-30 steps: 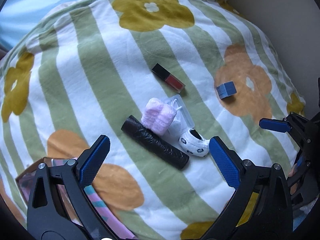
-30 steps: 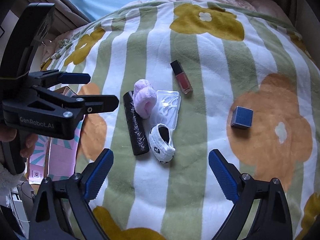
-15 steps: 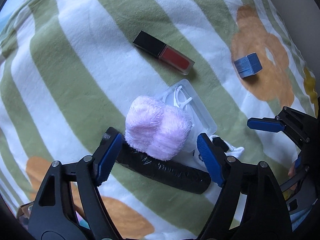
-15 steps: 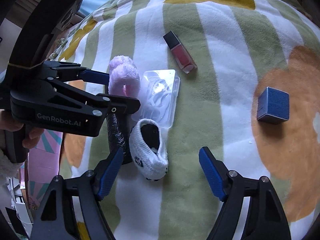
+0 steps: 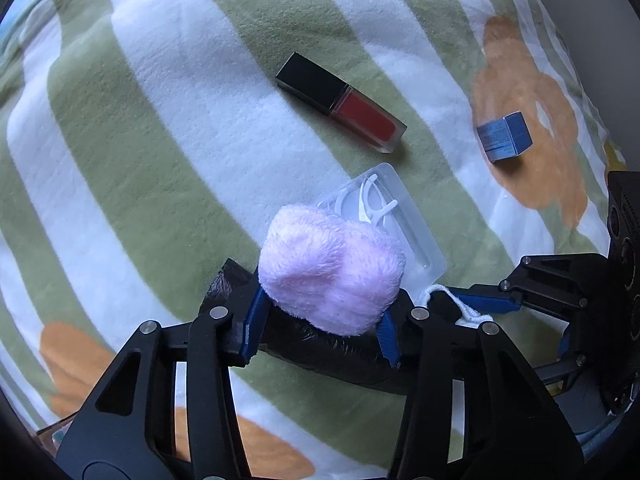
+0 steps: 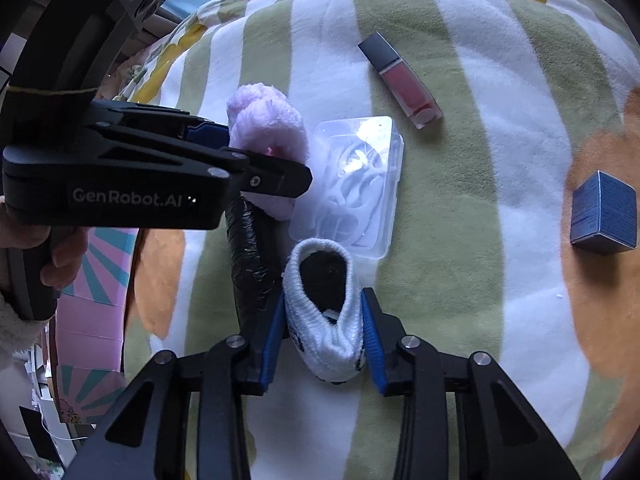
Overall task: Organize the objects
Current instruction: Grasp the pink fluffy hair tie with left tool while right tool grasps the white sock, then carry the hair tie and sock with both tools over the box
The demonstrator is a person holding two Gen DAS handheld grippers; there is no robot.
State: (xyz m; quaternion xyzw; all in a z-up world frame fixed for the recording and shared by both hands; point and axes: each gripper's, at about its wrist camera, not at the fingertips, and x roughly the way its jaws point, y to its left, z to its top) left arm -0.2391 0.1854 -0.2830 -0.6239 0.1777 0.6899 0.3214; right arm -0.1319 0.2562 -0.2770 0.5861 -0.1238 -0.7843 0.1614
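Note:
My left gripper [image 5: 320, 328] is shut on a fluffy pink cloth [image 5: 332, 264], which also shows in the right wrist view [image 6: 268, 128]. My right gripper [image 6: 324, 338] is shut on a small white sock [image 6: 320, 308]. A black roll [image 6: 252, 264] lies under both, on the striped flower blanket [image 5: 160, 140]. A clear box of floss picks [image 6: 356, 184] touches the sock's far end. A red lip gloss tube [image 5: 344, 104] and a small blue box [image 5: 504, 136] lie farther off.
A pink and teal patterned box [image 6: 96, 280] sits off the blanket's left edge, by the hand holding the left gripper. The blanket drops away at the right behind the blue box [image 6: 604, 212].
Both grippers moved down and forward, then closed: the left onto the pink cloth, the right onto the white sock. The other objects have not moved.

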